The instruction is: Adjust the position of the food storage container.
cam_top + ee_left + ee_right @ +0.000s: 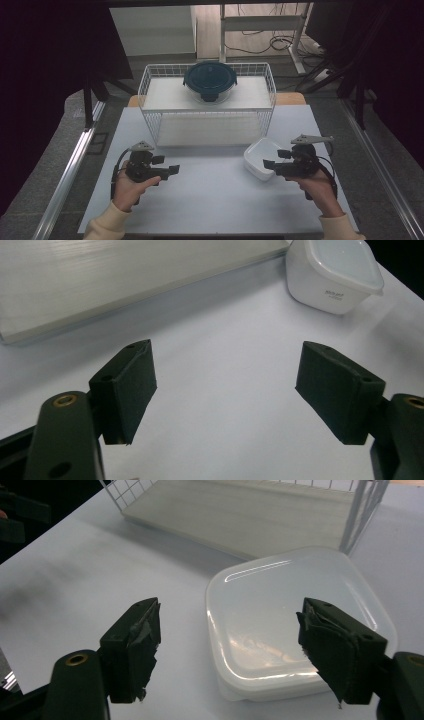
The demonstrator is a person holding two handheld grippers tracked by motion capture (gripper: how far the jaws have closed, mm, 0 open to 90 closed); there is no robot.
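A: Small white plastic lidded container (262,158) sits on the white table (210,200), just before the wire rack (207,102). Right gripper (227,640) hovers over it, jaws spread, nothing pinched.

B: Left gripper (225,385) likewise spread, well apart. Box looks light, stiff, slick-lidded; I'd take opposite side walls below the rim.

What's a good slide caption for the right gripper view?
Open right claw poised over a white lidded box on the table, wire rack behind.
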